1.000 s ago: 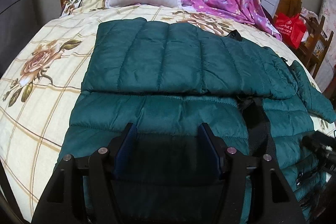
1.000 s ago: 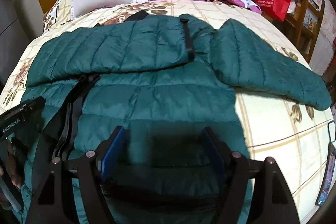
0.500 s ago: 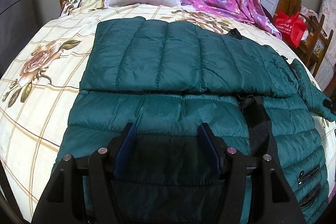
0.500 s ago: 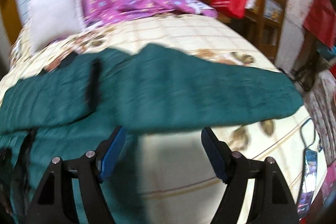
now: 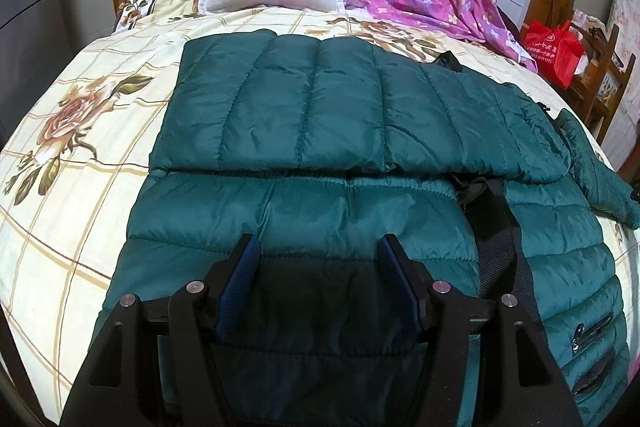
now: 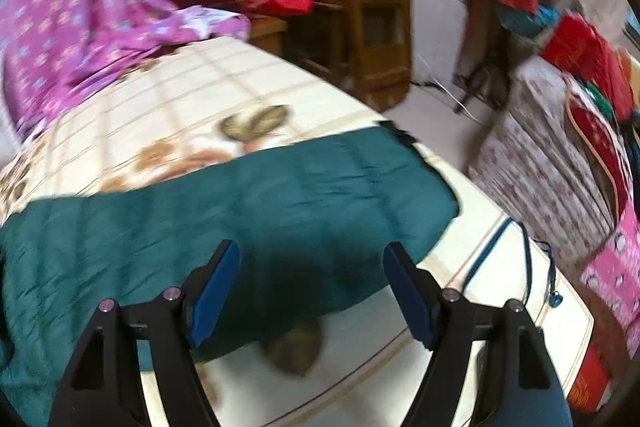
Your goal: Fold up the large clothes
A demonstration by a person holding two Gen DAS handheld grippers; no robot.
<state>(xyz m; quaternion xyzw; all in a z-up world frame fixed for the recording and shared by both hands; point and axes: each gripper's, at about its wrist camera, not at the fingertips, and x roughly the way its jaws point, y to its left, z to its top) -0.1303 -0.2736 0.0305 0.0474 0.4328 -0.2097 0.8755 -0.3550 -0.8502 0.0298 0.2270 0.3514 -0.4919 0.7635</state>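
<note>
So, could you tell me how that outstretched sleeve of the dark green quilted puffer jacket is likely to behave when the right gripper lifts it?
The sleeve looks puffy and quilted, so probably light and floppy, drooping either side of the right gripper. Its sheen suggests it may slip.

Your left claw (image 5: 320, 267) hangs level and steady, its two blue-padded fingers (image 5: 240, 279) spread wide apart with nothing between them. Your right claw (image 6: 312, 283) is spread just as wide, its blue pads (image 6: 408, 291) gripping nothing, and its view is smeared with blur. Both claws point forward and slightly downward, their black finger arms symmetric about the centre line.
</note>
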